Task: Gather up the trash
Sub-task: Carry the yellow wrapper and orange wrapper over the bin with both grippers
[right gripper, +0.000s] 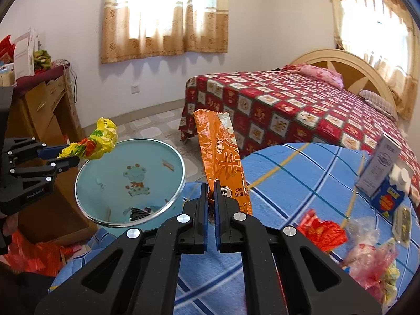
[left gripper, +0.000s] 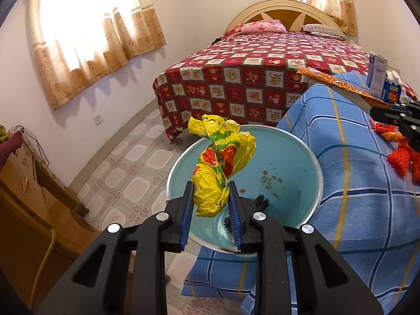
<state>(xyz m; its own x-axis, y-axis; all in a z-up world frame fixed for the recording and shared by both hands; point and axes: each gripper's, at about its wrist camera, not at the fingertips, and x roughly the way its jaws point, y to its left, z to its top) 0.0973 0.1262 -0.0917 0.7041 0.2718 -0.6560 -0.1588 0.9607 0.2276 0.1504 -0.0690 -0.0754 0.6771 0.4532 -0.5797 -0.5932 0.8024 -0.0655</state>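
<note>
basin (right gripper: 168, 157) left of table (right gripper: 302, 173) (cartons (right gripper: 380, 173) on it), bed (right gripper: 302, 105) behind

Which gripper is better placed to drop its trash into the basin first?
Left. The left gripper holds the yellow wrapper right over the basin; the right gripper with the orange wrapper is beside it.

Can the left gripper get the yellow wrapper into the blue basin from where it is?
Probably yes. The left gripper holds the yellow wrapper right over the open blue basin, with nothing between them. The right gripper, shut on the orange packet, sits off to the side.
</note>
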